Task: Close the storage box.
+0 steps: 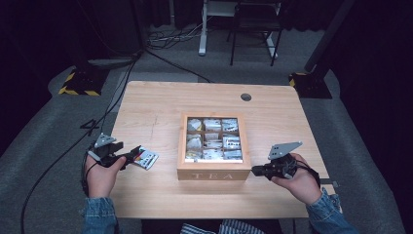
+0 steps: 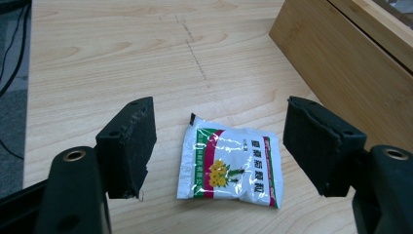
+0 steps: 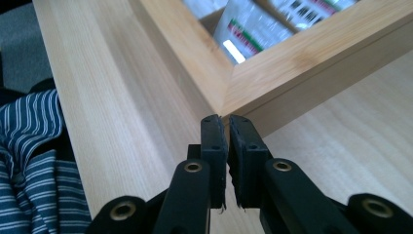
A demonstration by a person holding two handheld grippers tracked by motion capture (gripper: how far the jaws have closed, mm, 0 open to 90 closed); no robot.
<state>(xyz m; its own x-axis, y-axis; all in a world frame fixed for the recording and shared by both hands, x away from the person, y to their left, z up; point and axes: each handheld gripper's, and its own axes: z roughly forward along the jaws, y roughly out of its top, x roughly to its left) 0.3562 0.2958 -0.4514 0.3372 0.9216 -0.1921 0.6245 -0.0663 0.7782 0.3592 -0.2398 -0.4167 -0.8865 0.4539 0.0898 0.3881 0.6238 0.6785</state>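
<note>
A wooden box marked TEA (image 1: 214, 171) sits mid-table, with several sachets (image 1: 213, 141) showing through its top. One white sachet with red and green stripes and a yellow flower (image 2: 229, 168) lies flat on the table left of the box (image 2: 341, 63). My left gripper (image 2: 221, 112) is open, a jaw on either side of this sachet (image 1: 147, 158) without touching it. My right gripper (image 3: 225, 121) is shut with nothing between its jaws, its tips against the box's near right corner (image 3: 292, 63). From above, it (image 1: 254, 170) sits at the box's front right.
The light wood table (image 1: 160, 102) has a round cable hole (image 1: 246, 97) at the back. Striped clothing (image 3: 29, 146) shows at the table's near edge. Grey floor, cables and stand feet lie beyond the table.
</note>
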